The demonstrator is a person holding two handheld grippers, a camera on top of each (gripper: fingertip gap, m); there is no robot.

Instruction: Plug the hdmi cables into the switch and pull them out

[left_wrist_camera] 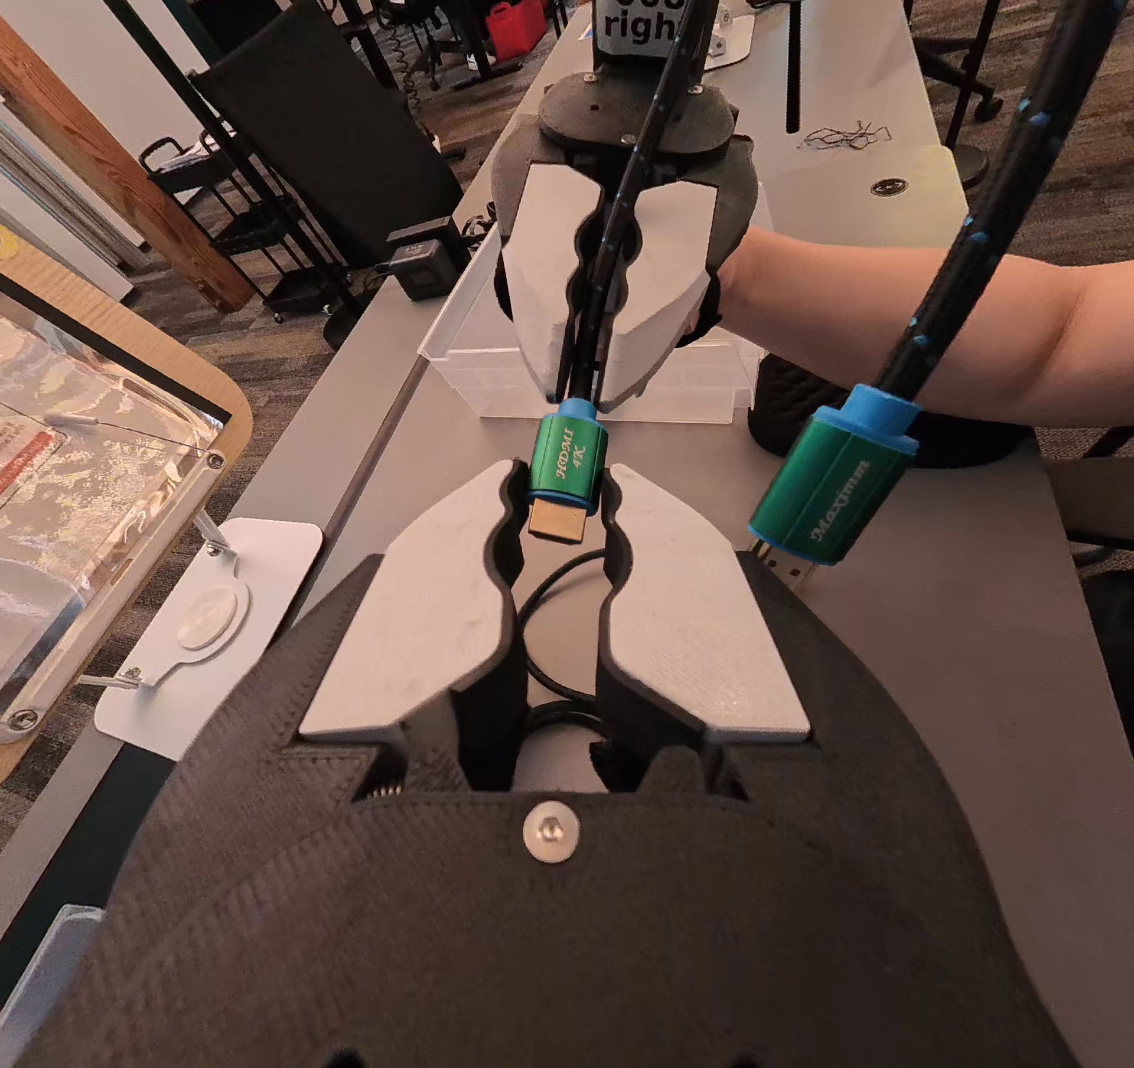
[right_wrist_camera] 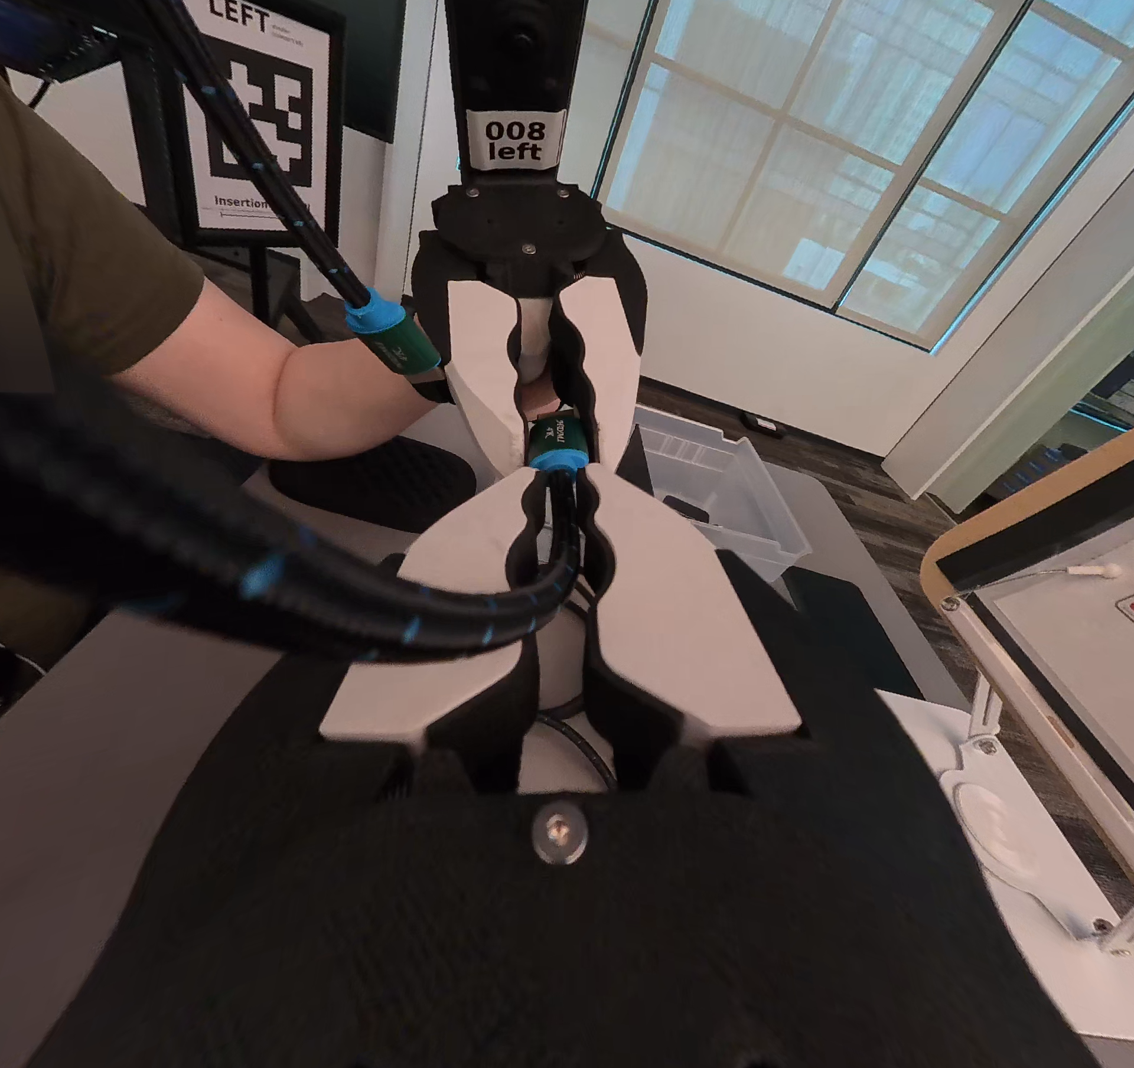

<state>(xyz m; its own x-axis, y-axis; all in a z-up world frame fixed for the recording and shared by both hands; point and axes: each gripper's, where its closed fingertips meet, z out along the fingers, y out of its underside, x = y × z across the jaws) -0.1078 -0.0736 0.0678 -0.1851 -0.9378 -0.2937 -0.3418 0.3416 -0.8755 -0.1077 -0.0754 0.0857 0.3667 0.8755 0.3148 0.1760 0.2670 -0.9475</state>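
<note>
The right gripper is pinching the black braided cable behind a green metal HDMI plug, presenting it between the parted left gripper. Risk: gripped by its cable, the plug may be swivelling before handover. Below, a grey worktop is carrying a clear plastic bin; no switch is showing; office beyond.

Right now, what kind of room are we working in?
Most likely an office or lab workspace: long grey desks with cable grommets, a rolling office chair on carpet, and a fiducial marker sign on a stand, suggesting a data-collection setup.
</note>
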